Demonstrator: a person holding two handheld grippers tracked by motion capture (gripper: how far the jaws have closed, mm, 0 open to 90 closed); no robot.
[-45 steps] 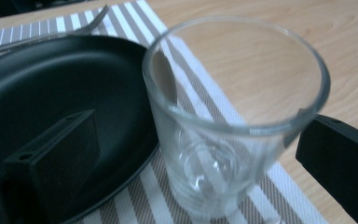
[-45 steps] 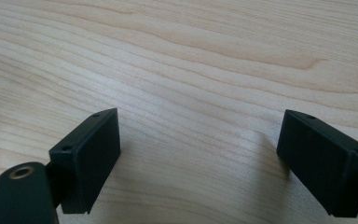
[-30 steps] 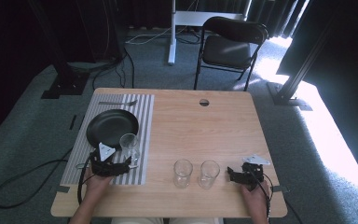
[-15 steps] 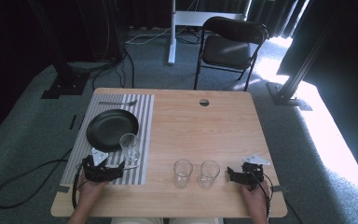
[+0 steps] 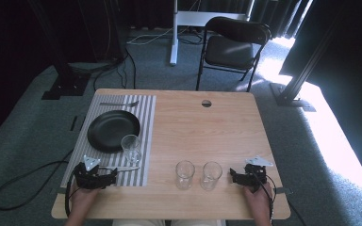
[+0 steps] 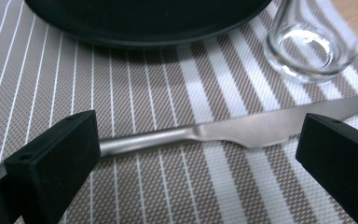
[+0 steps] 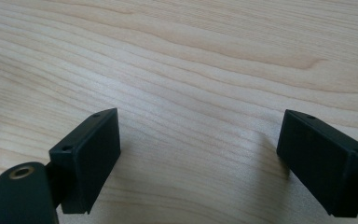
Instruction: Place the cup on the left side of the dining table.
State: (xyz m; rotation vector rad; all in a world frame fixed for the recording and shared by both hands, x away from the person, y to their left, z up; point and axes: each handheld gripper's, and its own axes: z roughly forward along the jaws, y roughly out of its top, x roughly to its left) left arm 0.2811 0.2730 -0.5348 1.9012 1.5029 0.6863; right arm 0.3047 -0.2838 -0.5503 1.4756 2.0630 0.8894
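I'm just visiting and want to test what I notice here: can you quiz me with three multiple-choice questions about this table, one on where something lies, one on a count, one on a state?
1. Where does the knife lie?
A. on the black plate
B. on the striped placemat, in front of the plate
C. on bare wood beside the two glasses

2. How many clear glasses stand on the table?
A. two
B. three
C. five

3. How is the left gripper?
A. fingers open, knife lying between them
B. shut on a glass
C. shut on the plate

Answers:
1 B: it rests on the stripes of the placemat, near the black plate.
2 B: one on the mat, two on wood.
3 A: both fingers stand wide apart.
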